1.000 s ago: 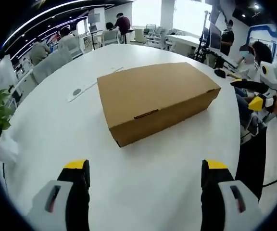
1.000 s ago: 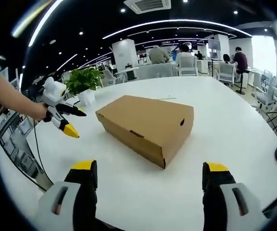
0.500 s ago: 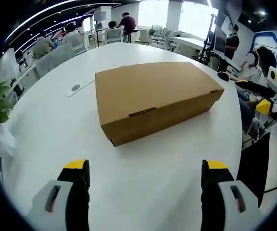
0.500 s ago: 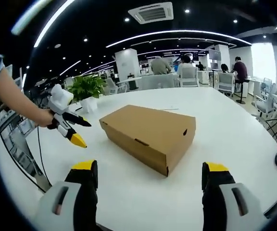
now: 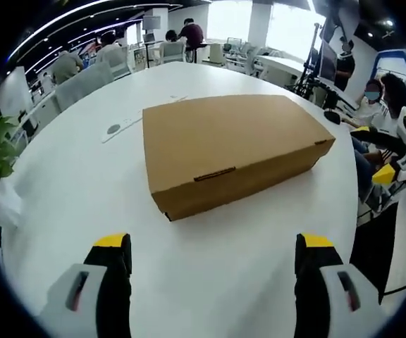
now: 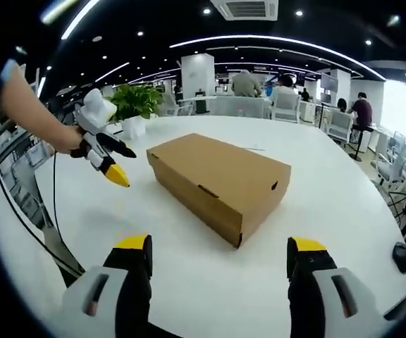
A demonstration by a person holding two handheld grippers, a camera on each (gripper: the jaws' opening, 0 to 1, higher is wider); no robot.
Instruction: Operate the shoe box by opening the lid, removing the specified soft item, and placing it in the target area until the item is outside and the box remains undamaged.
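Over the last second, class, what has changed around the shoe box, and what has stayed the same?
The left gripper has moved nearer the shoe box, seen in the right gripper view. Nothing was gripped or released. The box remains shut on the white table; both grippers stay open, the right gripper at the table's edge.

My left gripper (image 5: 213, 257) held level, jaws spread wide and empty, my right gripper (image 6: 219, 257) likewise parted and holding nothing, left gripper also seen from the right gripper view, gripped in my hand (image 6: 71, 141), bare forearm raised
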